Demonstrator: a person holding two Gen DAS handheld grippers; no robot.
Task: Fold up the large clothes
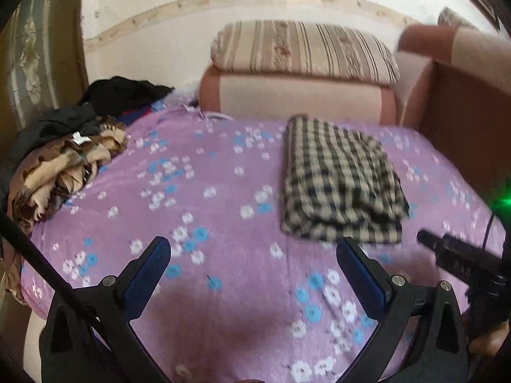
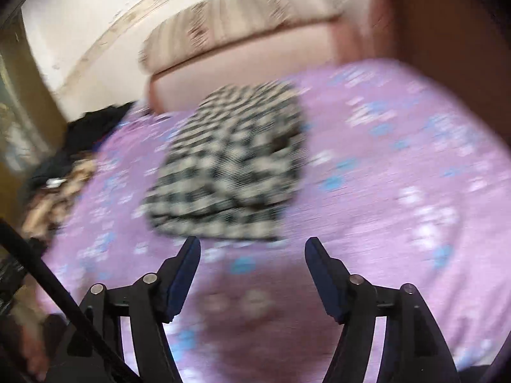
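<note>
A black-and-beige checked garment (image 1: pixel 338 182) lies folded into a neat rectangle on the purple flowered bedspread (image 1: pixel 207 198). My left gripper (image 1: pixel 254 249) hangs open over the bedspread, just short of the garment's near edge, with nothing between its fingers. In the blurred right wrist view the same checked garment (image 2: pixel 230 166) lies just beyond my right gripper (image 2: pixel 252 249), which stands open and empty above the bedspread (image 2: pixel 399 175). Part of the right gripper's body (image 1: pixel 463 258) shows at the right edge of the left wrist view.
A heap of unfolded clothes, brown plaid (image 1: pixel 64 172) and black (image 1: pixel 121 92), lies at the bed's left side. A pink sofa with a striped cushion (image 1: pixel 303 51) stands behind the bed. A wooden panel (image 1: pixel 463 118) borders the right.
</note>
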